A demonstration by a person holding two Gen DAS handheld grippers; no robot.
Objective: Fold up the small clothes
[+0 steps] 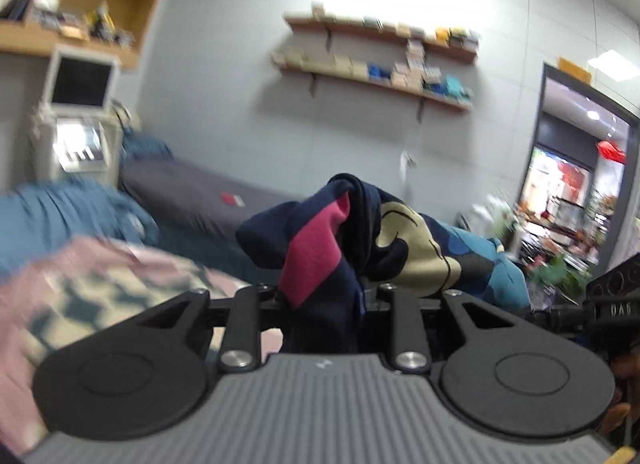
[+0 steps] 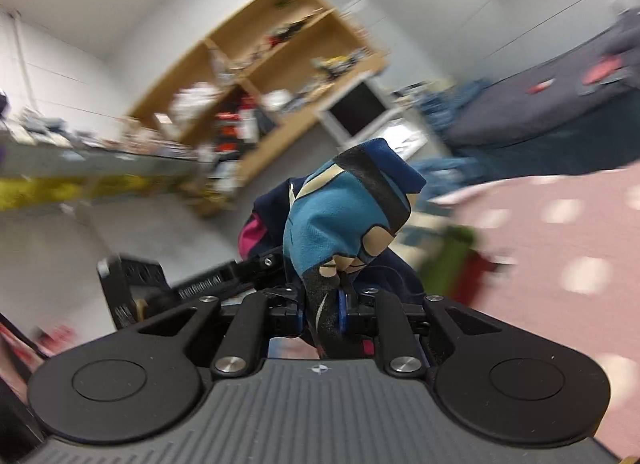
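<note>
A small garment (image 1: 360,240), navy with a magenta band, a cream print and teal patches, is held up in the air between both grippers. My left gripper (image 1: 324,300) is shut on its navy and magenta edge. My right gripper (image 2: 324,304) is shut on its teal and black edge (image 2: 344,208). The cloth bunches above each pair of fingers and hides the fingertips. The right gripper's black body shows at the right edge of the left wrist view (image 1: 616,296), and the left gripper's body shows in the right wrist view (image 2: 192,280). Both views are motion-blurred.
A pink patterned cover (image 1: 88,284) lies below, also in the right wrist view (image 2: 560,248). Blue bedding (image 1: 60,216) and a grey mattress (image 1: 208,196) lie beyond. A wooden shelf unit (image 2: 256,64), wall shelves (image 1: 380,60) and a white monitor stand (image 1: 80,112) line the walls.
</note>
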